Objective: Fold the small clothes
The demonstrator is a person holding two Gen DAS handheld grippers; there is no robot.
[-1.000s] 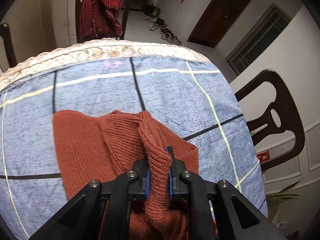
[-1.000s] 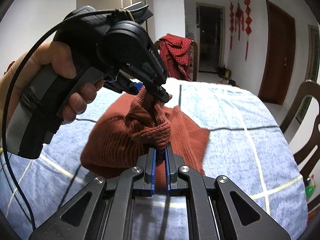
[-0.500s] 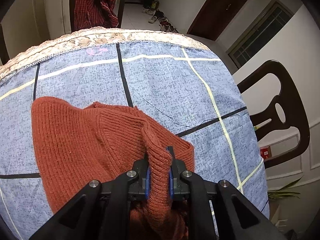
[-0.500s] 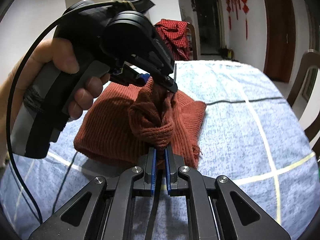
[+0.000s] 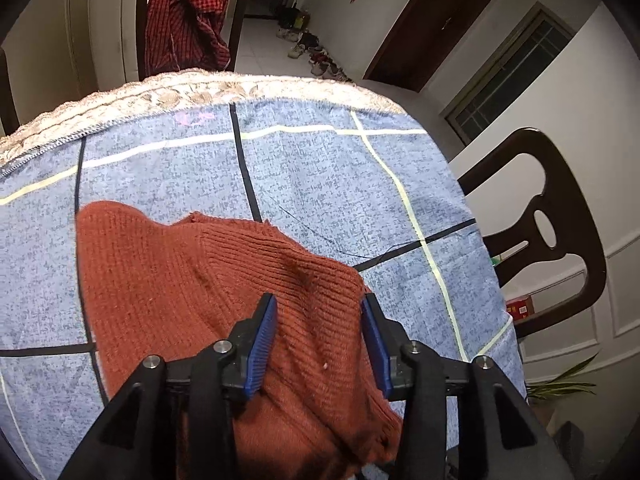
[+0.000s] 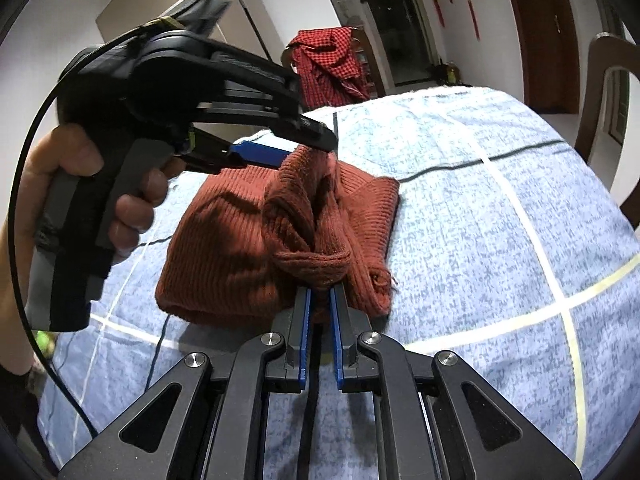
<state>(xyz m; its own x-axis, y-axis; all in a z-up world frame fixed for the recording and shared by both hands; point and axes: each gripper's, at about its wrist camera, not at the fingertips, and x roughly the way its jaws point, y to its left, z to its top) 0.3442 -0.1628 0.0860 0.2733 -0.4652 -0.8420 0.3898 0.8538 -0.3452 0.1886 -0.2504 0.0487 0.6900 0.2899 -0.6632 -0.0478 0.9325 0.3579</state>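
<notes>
**Left wrist view: gripper lets go of the rust knit while the right one keeps its pinch**

Left wrist view shows the left gripper point(image 5: 318, 336) with its jaws opening; the blue pads point(image 5: 262, 344) stand clear on either side of a rust-red knitted garment point(image 5: 168, 288), which lies between them without being pressed. The garment rests on the desk, spread over a blue checked cloth point(image 5: 320, 176) with pale and dark lines. A lace-like trim point(image 5: 160, 94) edges the far side of the cloth. Beyond it a chair carries a red checked shirt point(image 5: 184, 20), and a dark wooden chair point(image 5: 548, 240) stands at the right.

In the right wrist view, the right gripper point(image 6: 320, 300) is closed on a bunched fold of the garment point(image 6: 224, 248), the knit rising in a twisted ridge from its pads toward the left gripper point(image 6: 296, 148), which hangs just above the fabric. A person's hand point(image 6: 96, 200) grips that tool's handle, a black cable point(image 6: 28, 184) looping beside it.
</notes>
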